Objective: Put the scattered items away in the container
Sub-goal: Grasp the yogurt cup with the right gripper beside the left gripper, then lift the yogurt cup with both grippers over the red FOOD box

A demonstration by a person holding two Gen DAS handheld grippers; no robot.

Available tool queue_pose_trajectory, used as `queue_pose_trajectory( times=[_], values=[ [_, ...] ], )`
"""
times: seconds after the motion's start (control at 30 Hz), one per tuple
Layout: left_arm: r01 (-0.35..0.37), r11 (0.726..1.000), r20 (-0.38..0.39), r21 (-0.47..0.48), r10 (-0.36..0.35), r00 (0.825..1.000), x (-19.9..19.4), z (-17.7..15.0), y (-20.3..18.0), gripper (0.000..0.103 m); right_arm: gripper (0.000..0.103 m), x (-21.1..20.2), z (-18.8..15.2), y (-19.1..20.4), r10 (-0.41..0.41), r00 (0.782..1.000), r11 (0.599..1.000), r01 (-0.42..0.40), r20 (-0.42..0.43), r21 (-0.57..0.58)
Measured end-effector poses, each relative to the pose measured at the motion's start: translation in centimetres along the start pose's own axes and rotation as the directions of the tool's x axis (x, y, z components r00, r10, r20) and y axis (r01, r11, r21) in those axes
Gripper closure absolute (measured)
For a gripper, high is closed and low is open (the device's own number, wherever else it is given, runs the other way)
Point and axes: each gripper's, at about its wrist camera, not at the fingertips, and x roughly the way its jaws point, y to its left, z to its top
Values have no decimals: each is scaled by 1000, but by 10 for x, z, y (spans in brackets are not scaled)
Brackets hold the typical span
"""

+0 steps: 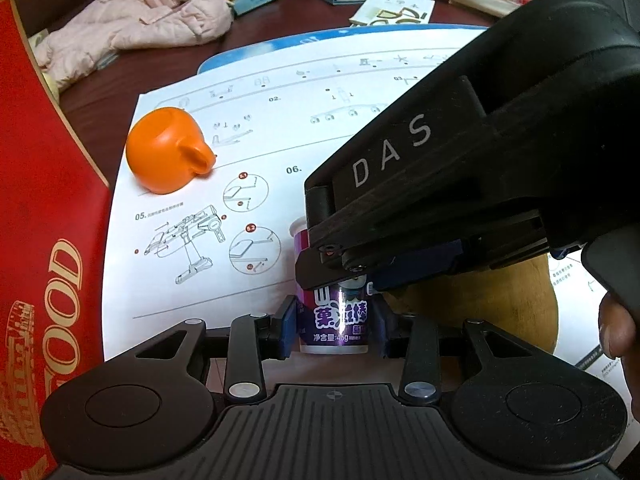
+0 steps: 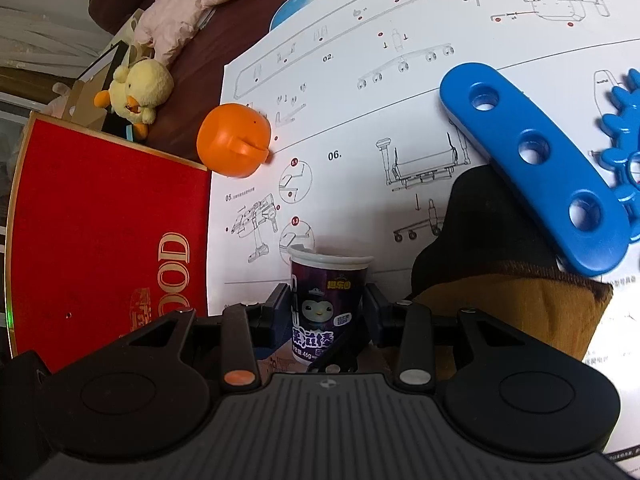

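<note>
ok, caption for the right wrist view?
Right tongs grip a purple snack cup on an instruction sheet, beside a red box.

A: Where is the left wrist view mounted?

B: Behind its own fingers, angled steeply down, close above the purple cup (image 1: 334, 320). The right gripper (image 1: 344, 276) crosses its upper right.

A: And the right wrist view?

B: Also close to the purple cup (image 2: 326, 304), angled down. Both views share the orange ball (image 1: 168, 150) (image 2: 234, 140) beyond the cup and the red box (image 1: 44, 216) (image 2: 108, 220) to its left.
</note>
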Motion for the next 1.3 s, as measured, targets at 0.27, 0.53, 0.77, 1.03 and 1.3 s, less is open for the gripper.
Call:
queue_pose_trajectory(
  times=[0.27,0.53,0.77,1.03,1.3],
  values=[
    [-8,1000,12,9,8,1000,-11,-9,-5,66,59,-9,-10,4,-3,1000,1000,3,7,-9],
    [-16,1000,32,22,15,999,-27,-19,-12,66,59,-22,-22,9,0,1000,1000,1,24,-25],
    [-30,999,53,40,27,998,-45,-25,-20,66,59,-36,-35,14,4,999,999,-2,43,-41],
    [-51,997,95,57,46,994,-70,-36,-29,66,59,-55,-50,24,20,997,997,-15,72,-71],
    [-71,995,124,63,62,990,-95,-45,-42,66,59,-73,-67,33,41,995,994,-31,94,-103]
  ],
)
